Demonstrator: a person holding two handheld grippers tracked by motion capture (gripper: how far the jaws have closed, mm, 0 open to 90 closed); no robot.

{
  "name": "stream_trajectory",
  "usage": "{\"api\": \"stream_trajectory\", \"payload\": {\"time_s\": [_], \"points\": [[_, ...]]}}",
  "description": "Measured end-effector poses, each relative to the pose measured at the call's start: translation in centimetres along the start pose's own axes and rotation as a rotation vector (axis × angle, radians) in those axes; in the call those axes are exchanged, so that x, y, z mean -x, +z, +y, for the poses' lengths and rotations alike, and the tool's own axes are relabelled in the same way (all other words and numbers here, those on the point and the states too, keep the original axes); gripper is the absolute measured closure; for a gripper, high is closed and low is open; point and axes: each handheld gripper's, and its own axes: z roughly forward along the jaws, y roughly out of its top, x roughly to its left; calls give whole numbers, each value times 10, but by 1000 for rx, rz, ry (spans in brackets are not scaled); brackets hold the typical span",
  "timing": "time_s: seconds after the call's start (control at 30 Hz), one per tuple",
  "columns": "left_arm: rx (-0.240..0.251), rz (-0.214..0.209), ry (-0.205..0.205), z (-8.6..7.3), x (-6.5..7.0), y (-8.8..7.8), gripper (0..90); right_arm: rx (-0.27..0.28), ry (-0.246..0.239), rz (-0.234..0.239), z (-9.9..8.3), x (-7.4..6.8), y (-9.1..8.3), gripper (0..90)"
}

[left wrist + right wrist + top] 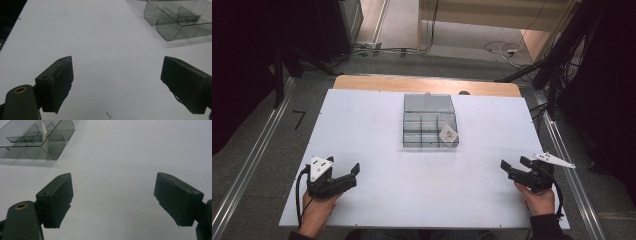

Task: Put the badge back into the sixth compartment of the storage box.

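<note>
A person seated at a white table [377,150] holds a two-jaw gripper in each hand, both resting low over the near edge with a clear compartment box [430,121] standing between and beyond them. The left gripper [353,173], seen from the high view at the near left corner, has its jaws spread wide apart with nothing between them; its own camera shows the left gripper [117,82] over bare tabletop, with the compartment box [175,20] well off toward the upper right. The right gripper [514,165], at the near right edge of the table, likewise has its jaws parted and empty; in the right gripper view [113,200] the jaws frame plain white surface, the compartment box [37,140] lying well ahead at upper left.

The box sits near the middle of the table, a little toward the far side, its smoky transparent lid open and lying flat behind it. Dividers split the tray into several cells. A small white square piece [448,135] leans tilted in the near right cell; the right gripper view shows the same white piece [44,131] edge-on, standing against a divider. Both grippers are well apart from the box and from each other. Cables trail on the floor [507,50] beyond the table.
</note>
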Motion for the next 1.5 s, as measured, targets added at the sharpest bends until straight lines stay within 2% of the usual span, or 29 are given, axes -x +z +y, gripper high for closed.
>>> {"api": "stream_trajectory", "payload": {"time_s": [0.13, 0.77, 1.5], "points": [[1, 6, 8, -1, -2, -4, 117, 3, 5, -9, -2, 3, -2, 143], [6, 37, -9, -7, -13, -16, 117, -4, 26, -39, -11, 13, -11, 142], [-1, 29, -1, -14, -14, -28, 117, -1, 64, -73, -17, 25, -18, 143]]}}
